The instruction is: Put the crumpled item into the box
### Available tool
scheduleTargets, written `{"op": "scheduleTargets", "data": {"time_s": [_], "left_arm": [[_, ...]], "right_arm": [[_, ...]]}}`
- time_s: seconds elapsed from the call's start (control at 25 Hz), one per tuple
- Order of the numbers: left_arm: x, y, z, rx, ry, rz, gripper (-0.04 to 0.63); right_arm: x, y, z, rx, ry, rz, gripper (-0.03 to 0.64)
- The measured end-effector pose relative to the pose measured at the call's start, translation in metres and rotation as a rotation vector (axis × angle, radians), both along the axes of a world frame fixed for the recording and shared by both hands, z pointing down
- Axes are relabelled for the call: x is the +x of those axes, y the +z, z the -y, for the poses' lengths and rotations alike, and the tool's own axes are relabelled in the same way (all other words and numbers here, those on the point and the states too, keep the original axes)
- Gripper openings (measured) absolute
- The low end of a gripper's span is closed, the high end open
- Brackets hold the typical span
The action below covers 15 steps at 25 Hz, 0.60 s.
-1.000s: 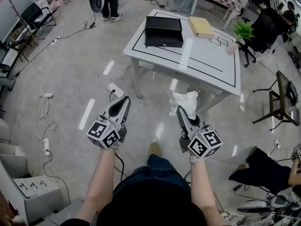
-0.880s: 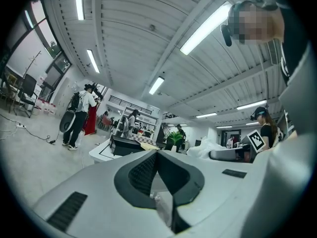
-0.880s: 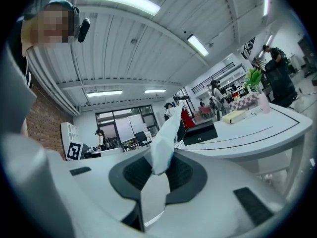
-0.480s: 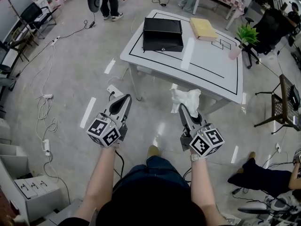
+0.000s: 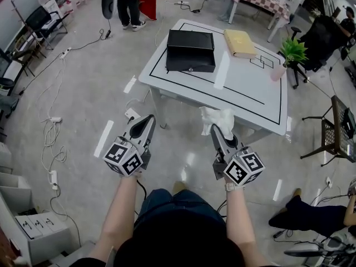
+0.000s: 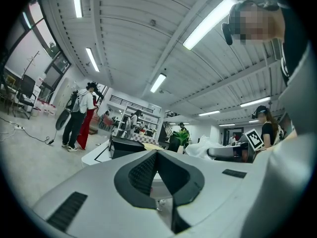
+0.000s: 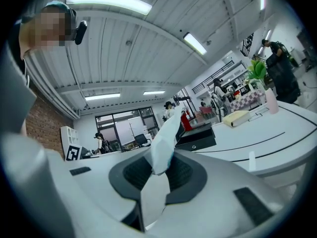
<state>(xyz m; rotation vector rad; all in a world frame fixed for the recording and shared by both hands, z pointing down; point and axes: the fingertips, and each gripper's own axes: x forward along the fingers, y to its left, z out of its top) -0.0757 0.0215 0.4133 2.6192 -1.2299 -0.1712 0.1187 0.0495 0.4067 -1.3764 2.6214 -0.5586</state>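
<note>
My right gripper (image 5: pixel 214 128) is shut on a white crumpled paper (image 5: pixel 218 117), which sticks up from between its jaws in the right gripper view (image 7: pixel 165 140). The black box (image 5: pixel 191 50) stands closed on the far left part of a white table (image 5: pixel 245 85), ahead of both grippers; it also shows in the left gripper view (image 6: pixel 130 147) and beyond the paper (image 7: pixel 198 139). My left gripper (image 5: pixel 149 118) is held level to the left, shut with nothing in it (image 6: pixel 157 155). Both grippers are over the floor, short of the table's near edge.
A yellow book (image 5: pixel 240 42) and a potted plant (image 5: pixel 291 49) are on the table's far side. Cables (image 5: pixel 53 121) run over the floor at left. Chairs (image 5: pixel 334 127) stand at right, a person (image 5: pixel 129 1) stands beyond the table, and another person (image 5: pixel 311 213) sits low at right.
Both grippers have moved forward together and the table with the black box has come nearer. The paper stays clamped in the right gripper.
</note>
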Motion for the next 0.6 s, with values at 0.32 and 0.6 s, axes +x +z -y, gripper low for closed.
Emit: {"op": "scheduleTargets", "data": {"time_s": [0.32, 0.6], "left_arm": [[0.009, -0.001, 0.006, -0.005, 0.003, 0.007, 0.002], [0.001, 0.009, 0.003, -0.025, -0.013, 0.016, 0.002]], "right_arm": [[0.007, 0.001, 0.006, -0.008, -0.005, -0.004, 0.057], [0.004, 0.007, 0.007, -0.016, -0.014, 0.002, 0.057]]}}
